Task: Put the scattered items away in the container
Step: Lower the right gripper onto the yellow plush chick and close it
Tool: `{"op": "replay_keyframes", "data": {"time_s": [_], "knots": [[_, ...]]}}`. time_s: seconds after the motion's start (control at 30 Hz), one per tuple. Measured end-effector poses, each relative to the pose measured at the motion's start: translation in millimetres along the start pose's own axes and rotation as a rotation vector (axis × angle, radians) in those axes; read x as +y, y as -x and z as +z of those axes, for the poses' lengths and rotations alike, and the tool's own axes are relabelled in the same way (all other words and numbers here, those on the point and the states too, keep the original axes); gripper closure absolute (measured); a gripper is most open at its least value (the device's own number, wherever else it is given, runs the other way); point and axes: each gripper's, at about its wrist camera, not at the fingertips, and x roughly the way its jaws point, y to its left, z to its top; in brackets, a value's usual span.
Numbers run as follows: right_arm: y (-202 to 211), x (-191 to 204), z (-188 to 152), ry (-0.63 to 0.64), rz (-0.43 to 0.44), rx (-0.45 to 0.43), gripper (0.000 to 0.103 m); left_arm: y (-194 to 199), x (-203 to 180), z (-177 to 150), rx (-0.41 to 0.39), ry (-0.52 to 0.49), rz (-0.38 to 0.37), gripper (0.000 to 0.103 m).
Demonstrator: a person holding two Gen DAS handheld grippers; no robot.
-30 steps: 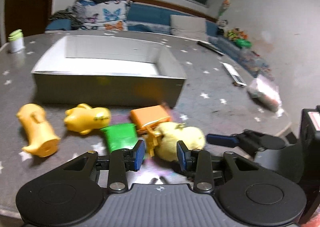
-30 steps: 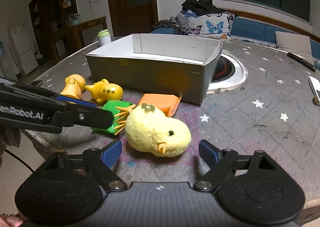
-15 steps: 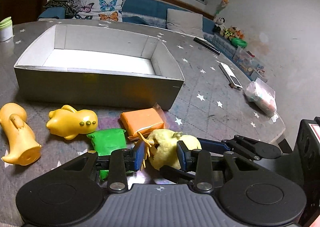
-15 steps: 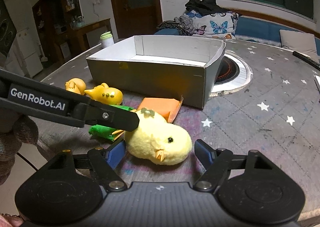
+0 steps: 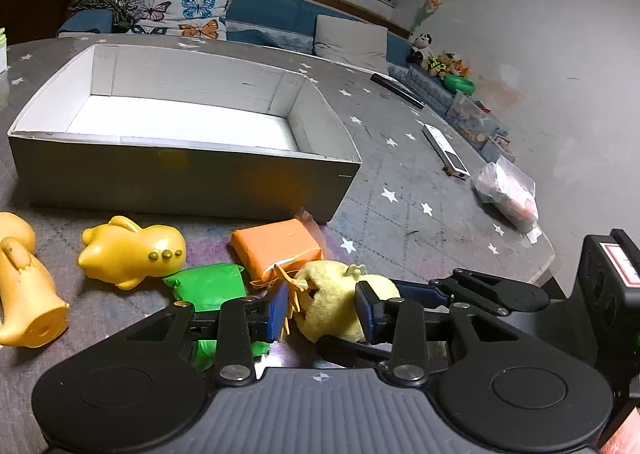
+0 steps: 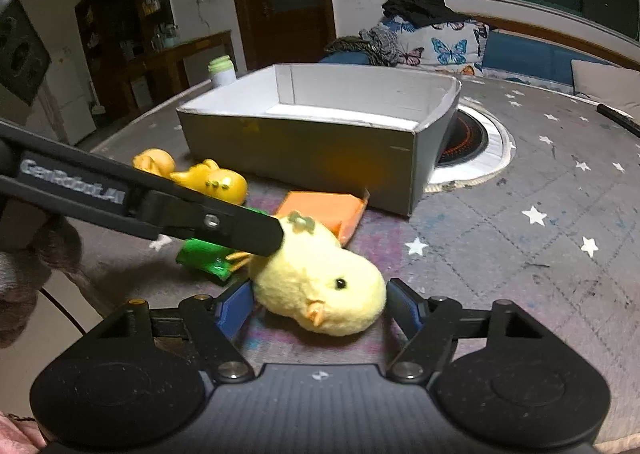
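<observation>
A yellow plush chick (image 6: 320, 286) lies on the table in front of the grey open box (image 6: 304, 142). My left gripper (image 5: 322, 312) has its blue pads on either side of the chick's (image 5: 332, 306) rear end and looks closed on it. My right gripper (image 6: 320, 306) straddles the chick's head end, its pads touching or nearly touching both sides. Beside the chick lie an orange packet (image 5: 276, 246), a green packet (image 5: 210, 286) and two yellow rubber animals (image 5: 132, 252) (image 5: 24, 286). The box (image 5: 184, 174) is empty.
A round burner plate (image 6: 472, 150) is set in the table right of the box. A white jar (image 6: 222, 70) stands behind the box. A remote (image 5: 446, 150), a plastic bag (image 5: 508, 194) and a dark stick (image 5: 396, 88) lie toward the table's right edge.
My left gripper has moved forward and right onto the chick's rear. My right gripper has narrowed from wide open around the chick's head end. The chick has shifted slightly.
</observation>
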Motion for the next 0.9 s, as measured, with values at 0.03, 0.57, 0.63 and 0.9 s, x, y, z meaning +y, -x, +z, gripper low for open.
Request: {"op": "replay_keyframes", "data": {"time_s": [0.03,0.57,0.63,0.9], "knots": [[-0.7,-0.5,0.3,-0.001,0.008,0.002,0.032,-0.2,0.8,-0.4,0.001,-0.001,-0.006,0.063],[21.4,4.8,-4.9,0.054,0.082,0.033,0.037,-0.7,2.1,2.8,-0.007,-0.035,-0.032,0.063],[19.2,2.3,-1.8,0.043,0.073,0.024,0.037,0.0,1.9,3.0,-0.002,-0.034,-0.035,0.063],[3.5,4.2,2.1,0.075,0.090,0.040,0.045,12.3,5.6,-3.5,0.006,-0.034,-0.027,0.064]]}}
